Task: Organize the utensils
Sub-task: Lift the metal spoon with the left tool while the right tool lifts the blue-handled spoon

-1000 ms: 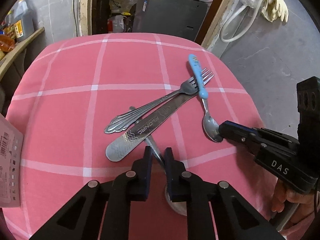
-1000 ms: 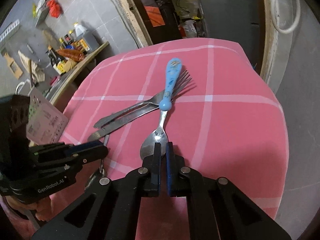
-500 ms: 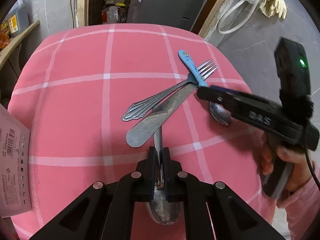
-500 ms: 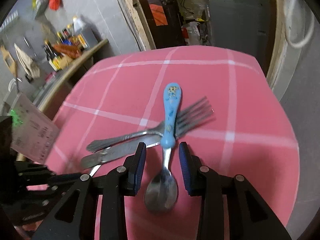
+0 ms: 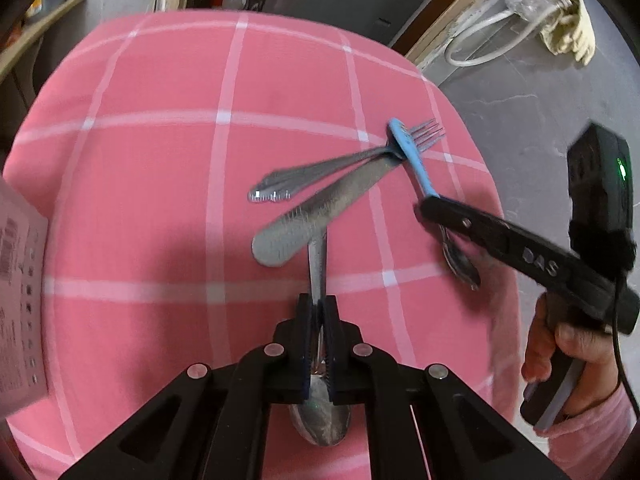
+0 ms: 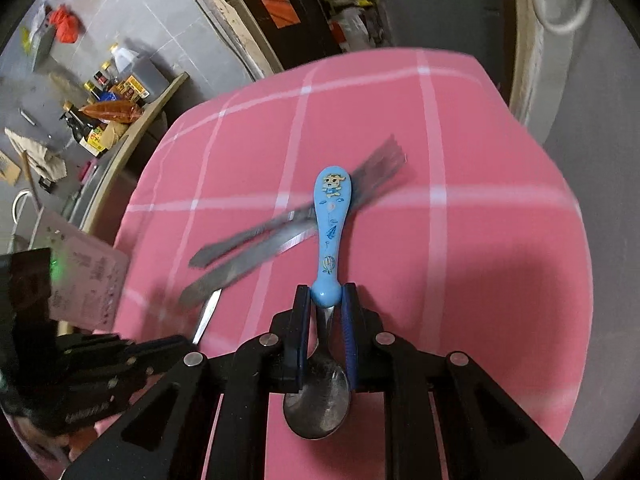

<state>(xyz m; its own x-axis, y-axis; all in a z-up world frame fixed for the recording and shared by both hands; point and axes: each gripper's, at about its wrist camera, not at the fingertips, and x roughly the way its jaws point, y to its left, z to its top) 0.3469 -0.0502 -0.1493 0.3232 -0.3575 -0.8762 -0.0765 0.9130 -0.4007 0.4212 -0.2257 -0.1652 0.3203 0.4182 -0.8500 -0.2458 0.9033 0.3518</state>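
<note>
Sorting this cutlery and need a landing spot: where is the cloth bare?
Bare: the far cloth beyond the fork, and the strip left of the knife. Crowded: the crossed pile at centre-right.

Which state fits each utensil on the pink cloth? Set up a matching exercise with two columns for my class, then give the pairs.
1 all-metal spoon
2 blue-handled spoon
3 fork
4 knife

A between the closing right gripper jaws
B tines under the blue handle
C clamped in the left gripper
D handle end lying over a spoon's handle

Pairs: 1-C, 2-A, 3-B, 4-D
</note>
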